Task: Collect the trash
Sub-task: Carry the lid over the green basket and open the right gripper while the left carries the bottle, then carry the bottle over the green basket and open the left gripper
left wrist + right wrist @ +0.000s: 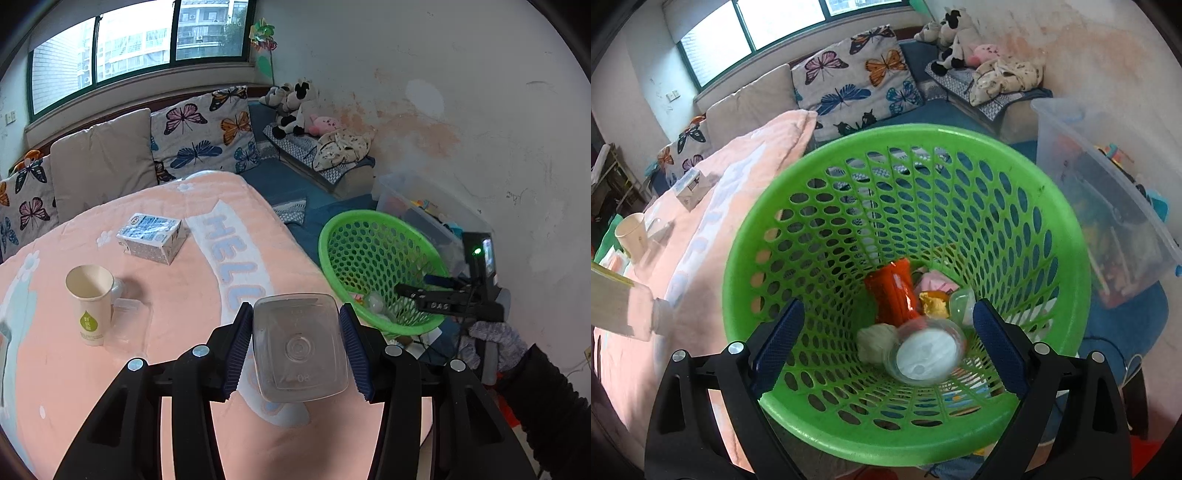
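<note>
Gripping a clear plastic bottle (300, 347) by its sides, the left gripper (297, 350) is pressing its blue pads against the bottle, whose square base is facing the camera. It is hanging over a pink blanket (177, 295), on which a paper cup (90, 302) is standing upright and a milk carton (149, 238) is lying on its side, the two well apart. A clear plastic container (127, 325) is lying just beside the cup.

A green basket (369, 240) is sitting to the right of the blanket. The right gripper (886, 347) is hovering above the basket's mouth with its jaws standing wide apart and nothing pressed between them. Down inside the basket (923, 147), an orange packet (894, 295), a crumpled paper ball (873, 341) and a clear cup with a white lid (925, 354) are lying together, the lidded cup looking blurred. A gloved hand (495, 343) is holding the right gripper's handle.
</note>
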Demonstrator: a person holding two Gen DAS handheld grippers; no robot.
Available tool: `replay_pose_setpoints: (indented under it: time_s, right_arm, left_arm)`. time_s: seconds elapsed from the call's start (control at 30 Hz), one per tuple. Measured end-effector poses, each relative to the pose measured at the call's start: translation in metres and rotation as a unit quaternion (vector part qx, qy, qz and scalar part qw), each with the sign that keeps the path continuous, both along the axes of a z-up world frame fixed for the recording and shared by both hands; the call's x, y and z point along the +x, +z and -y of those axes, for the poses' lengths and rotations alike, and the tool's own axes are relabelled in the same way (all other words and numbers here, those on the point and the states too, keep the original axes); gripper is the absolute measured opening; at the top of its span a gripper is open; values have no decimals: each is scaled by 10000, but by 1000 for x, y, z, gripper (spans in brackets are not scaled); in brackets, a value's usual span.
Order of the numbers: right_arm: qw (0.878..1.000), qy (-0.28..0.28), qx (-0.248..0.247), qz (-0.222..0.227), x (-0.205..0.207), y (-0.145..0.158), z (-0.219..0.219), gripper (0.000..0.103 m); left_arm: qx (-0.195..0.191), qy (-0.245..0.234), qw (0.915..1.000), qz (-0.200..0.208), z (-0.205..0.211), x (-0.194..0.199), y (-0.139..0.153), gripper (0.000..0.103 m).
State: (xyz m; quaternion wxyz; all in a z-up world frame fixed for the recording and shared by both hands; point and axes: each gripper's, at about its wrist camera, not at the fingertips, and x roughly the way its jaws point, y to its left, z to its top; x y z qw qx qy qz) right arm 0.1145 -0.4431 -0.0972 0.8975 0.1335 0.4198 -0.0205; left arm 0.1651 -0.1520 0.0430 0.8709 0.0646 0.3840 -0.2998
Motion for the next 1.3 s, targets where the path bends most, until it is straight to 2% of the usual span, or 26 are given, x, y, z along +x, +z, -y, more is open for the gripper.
replay_pose_setpoints:
  time_s: [0.63, 0.9, 1.03, 1.3]
  right_arm:
    - [9998, 8, -39, 209, -17, 13, -6, 92]
    - [9991, -67, -60, 415, -36, 28, -3, 92]
    - [9986, -136, -65, 505, -46, 35, 1, 92]
    - [9972, -334, -13, 668, -75, 44, 14, 92]
  left_arm:
    - [247, -126, 9995, 152, 18, 3, 0, 47]
    - [27, -312, 9994, 131, 34, 6, 17, 46]
    - [-179, -531, 9984, -23, 54, 13, 26, 46]
    - [-355, -1060, 9937, 67, 121, 15, 31, 47]
